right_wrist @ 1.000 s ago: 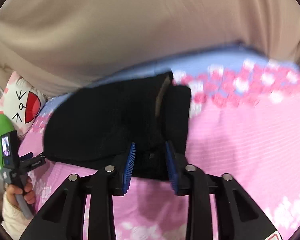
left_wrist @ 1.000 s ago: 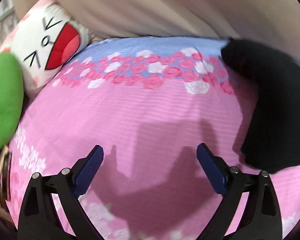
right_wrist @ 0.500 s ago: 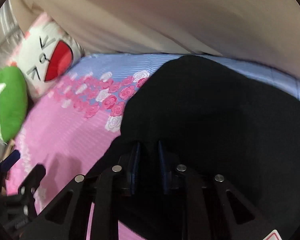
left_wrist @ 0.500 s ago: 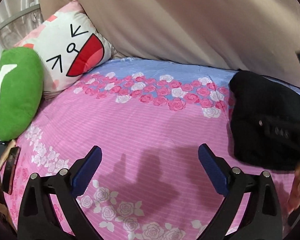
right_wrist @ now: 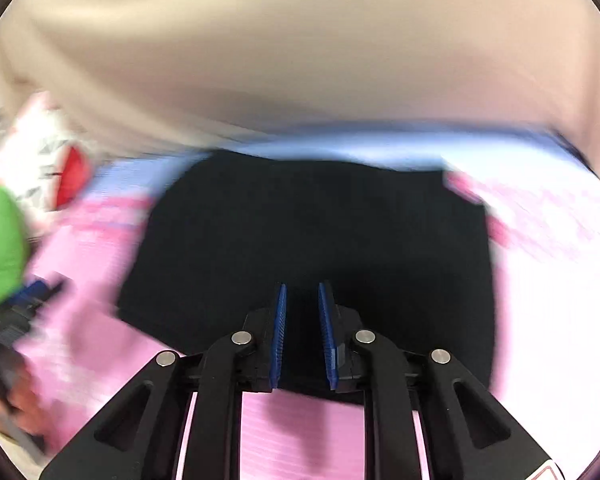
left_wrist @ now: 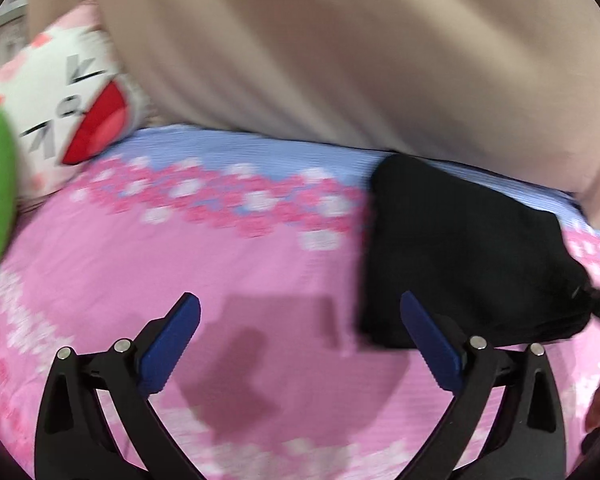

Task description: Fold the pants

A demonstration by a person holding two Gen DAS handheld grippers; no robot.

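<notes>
The right gripper is gripping the folded black pants on the bed — the left gripper is opening wide, holding nothing.

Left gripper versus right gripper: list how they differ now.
The left gripper is wide and opening, nothing between its jaws; the right gripper is shut. The left gripper hangs over pink bedspread; the right gripper pinches the near edge of the black pants. Both have blue pads on black arms.

Black pants, folded into compact blocky bundle, lying flat on pink floral bedsheet near its blue edge, approx 3 o'clock in left wrist view; center in right.
</notes>
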